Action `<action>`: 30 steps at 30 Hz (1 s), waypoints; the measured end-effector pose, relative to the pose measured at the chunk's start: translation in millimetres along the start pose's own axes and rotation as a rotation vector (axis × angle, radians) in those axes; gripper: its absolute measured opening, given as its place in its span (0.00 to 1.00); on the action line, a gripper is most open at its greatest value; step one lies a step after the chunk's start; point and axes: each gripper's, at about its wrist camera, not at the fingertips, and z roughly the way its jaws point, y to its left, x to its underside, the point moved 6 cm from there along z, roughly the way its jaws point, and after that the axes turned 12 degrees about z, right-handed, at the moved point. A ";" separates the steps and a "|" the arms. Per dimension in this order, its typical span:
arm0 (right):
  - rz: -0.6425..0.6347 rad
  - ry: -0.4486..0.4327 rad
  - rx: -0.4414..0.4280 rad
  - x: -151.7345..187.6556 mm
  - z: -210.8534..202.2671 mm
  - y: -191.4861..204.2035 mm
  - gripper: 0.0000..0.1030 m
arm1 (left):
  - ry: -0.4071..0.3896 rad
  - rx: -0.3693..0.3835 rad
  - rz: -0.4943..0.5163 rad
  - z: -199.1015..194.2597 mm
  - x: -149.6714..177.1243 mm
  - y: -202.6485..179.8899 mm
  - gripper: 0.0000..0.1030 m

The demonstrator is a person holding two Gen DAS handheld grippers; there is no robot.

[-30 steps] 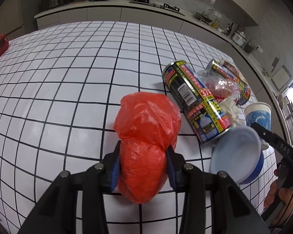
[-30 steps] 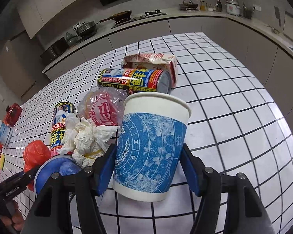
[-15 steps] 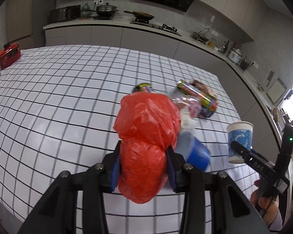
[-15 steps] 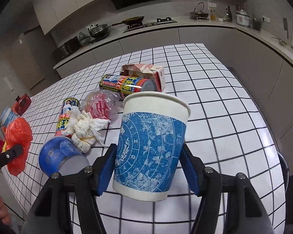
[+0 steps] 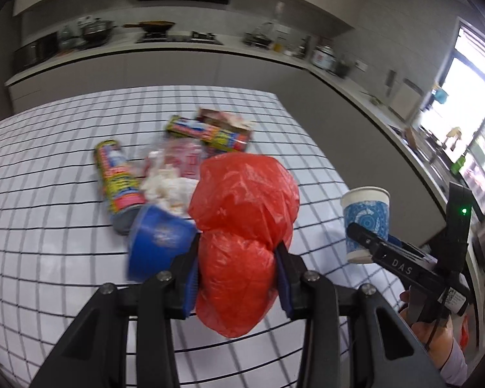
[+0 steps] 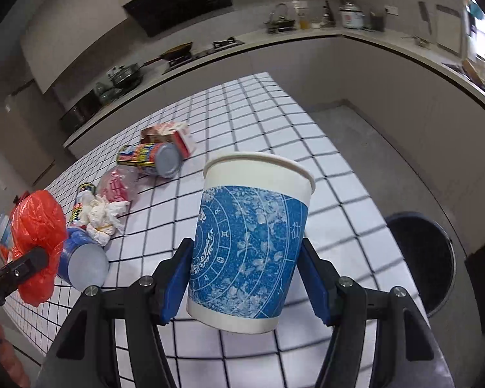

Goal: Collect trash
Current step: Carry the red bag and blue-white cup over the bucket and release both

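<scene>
My left gripper is shut on a crumpled red plastic bag, held up above the white tiled table. That red bag also shows at the left edge of the right wrist view. My right gripper is shut on a blue-patterned paper cup, upright and lifted off the table; the same cup appears at the right of the left wrist view. On the table lie a blue bowl, white crumpled tissue, two printed cans, a clear bag and a torn carton.
A dark round bin stands on the floor beside the table's right edge. Kitchen counters with pans and appliances run along the back and right walls. A person's hand holds the right gripper's handle.
Both grippers have pulled back and risen from the trash pile, carrying the red bag and the cup. The table's right edge and the bin have come into view.
</scene>
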 end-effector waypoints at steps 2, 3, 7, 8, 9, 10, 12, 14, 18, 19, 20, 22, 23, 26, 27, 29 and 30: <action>0.011 -0.006 0.036 2.0 -6.8 -13.1 0.64 | 0.008 0.043 0.031 9.2 -0.9 -17.1 0.40; 0.023 -0.013 0.053 2.4 -11.2 -21.0 0.64 | 0.011 0.060 0.043 11.9 -1.3 -24.5 0.40; 0.064 -0.040 0.091 1.5 -27.7 -49.5 0.64 | 0.027 0.105 0.100 22.4 -3.1 -56.1 0.40; 0.077 -0.047 0.097 0.3 -31.4 -58.3 0.64 | 0.036 0.115 0.115 27.0 -3.7 -65.3 0.40; 0.094 -0.052 0.099 -1.3 -34.3 -67.8 0.64 | 0.047 0.128 0.127 32.1 -4.4 -74.9 0.40; 0.108 -0.056 0.102 -3.4 -36.8 -77.1 0.64 | 0.056 0.137 0.137 36.0 -4.5 -83.9 0.40; 0.128 -0.069 0.117 -10.2 -43.0 -99.4 0.64 | 0.073 0.155 0.158 46.1 -6.4 -105.0 0.40; 0.147 -0.083 0.130 -19.0 -49.8 -124.4 0.64 | 0.090 0.176 0.174 58.8 -9.3 -130.8 0.40; 0.177 -0.087 0.178 -42.2 -55.2 -196.1 0.64 | 0.130 0.212 0.177 89.6 -16.9 -184.8 0.40; 0.180 -0.076 0.193 -46.4 -52.0 -214.0 0.64 | 0.145 0.224 0.171 98.4 -18.6 -197.5 0.40; 0.185 -0.063 0.196 -49.6 -48.7 -229.0 0.64 | 0.168 0.235 0.168 111.7 -20.9 -214.1 0.40; 0.197 -0.030 0.203 -53.3 -38.4 -259.3 0.64 | 0.203 0.240 0.175 132.7 -23.6 -239.1 0.40; 0.201 0.001 0.206 -53.2 -29.3 -274.7 0.64 | 0.217 0.243 0.178 141.8 -24.3 -249.4 0.40; 0.200 0.097 0.190 -46.8 -2.4 -305.0 0.64 | 0.266 0.230 0.185 170.9 -27.2 -279.7 0.40; 0.195 0.120 0.187 -44.1 5.5 -311.4 0.64 | 0.278 0.219 0.189 177.3 -26.8 -285.9 0.40; 0.190 0.180 0.174 -36.9 23.3 -324.5 0.65 | 0.325 0.201 0.198 194.6 -23.8 -299.6 0.41; 0.192 0.198 0.172 -34.2 29.5 -329.6 0.65 | 0.340 0.195 0.200 200.4 -22.3 -304.3 0.42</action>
